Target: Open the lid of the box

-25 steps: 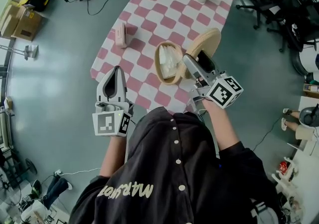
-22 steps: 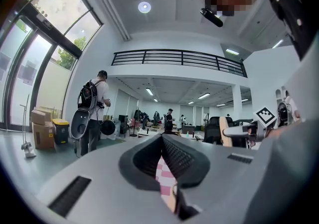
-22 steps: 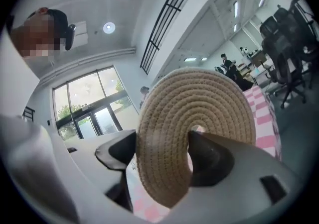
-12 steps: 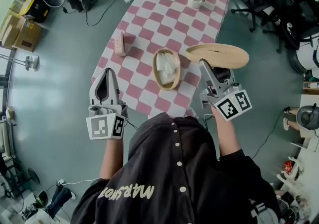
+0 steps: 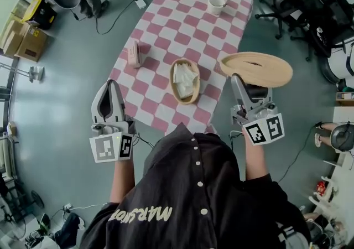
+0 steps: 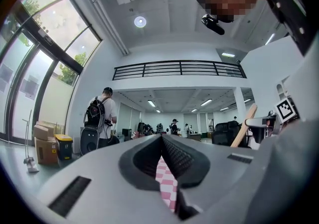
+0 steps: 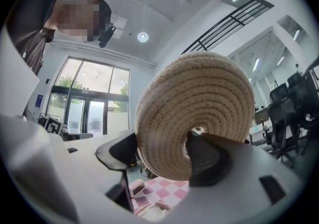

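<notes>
Aloft, the right gripper [image 5: 243,88] clamps the woven lid [image 5: 257,68]; shirt lettering [image 5: 141,213] illegible.

Tan woven lid [image 5: 257,68], pink-checked tablecloth [image 5: 188,21]

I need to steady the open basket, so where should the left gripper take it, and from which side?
Likely the left rim of the basket, from above, fingers straddling the wall: it stands open on top, and that side faces the left gripper.
</notes>
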Tool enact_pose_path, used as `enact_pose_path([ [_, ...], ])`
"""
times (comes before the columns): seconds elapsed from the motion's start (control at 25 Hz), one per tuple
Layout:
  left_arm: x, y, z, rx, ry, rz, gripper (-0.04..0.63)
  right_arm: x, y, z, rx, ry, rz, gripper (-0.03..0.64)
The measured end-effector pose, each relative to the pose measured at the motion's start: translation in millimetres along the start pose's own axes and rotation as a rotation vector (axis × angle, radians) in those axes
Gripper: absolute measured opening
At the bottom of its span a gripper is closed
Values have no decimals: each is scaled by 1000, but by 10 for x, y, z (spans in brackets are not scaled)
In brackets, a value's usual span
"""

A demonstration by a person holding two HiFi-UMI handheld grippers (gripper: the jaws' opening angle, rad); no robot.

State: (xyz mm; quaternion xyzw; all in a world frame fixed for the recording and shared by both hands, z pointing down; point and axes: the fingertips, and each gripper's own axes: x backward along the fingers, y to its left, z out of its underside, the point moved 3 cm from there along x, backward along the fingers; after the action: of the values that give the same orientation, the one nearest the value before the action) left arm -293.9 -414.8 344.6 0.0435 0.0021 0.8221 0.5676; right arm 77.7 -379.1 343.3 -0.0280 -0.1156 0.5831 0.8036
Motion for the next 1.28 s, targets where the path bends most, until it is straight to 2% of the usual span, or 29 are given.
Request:
enact_pose_path([
  [0.2, 69, 106, -158, -48, -31, -27, 11, 95, -71, -130, 34, -39, 35, 318],
  [0.52, 182, 228, -236, -66, -67, -61, 11, 214, -166, -224, 92, -56, 91, 318],
  [0.88, 230, 266, -72, -62, -31, -83, 11, 295, -247, -200, 128, -52, 124, 318],
  [1.28, 225, 235, -42, -59, -24, -71, 11, 267, -212, -144, 150, -25, 121, 316],
])
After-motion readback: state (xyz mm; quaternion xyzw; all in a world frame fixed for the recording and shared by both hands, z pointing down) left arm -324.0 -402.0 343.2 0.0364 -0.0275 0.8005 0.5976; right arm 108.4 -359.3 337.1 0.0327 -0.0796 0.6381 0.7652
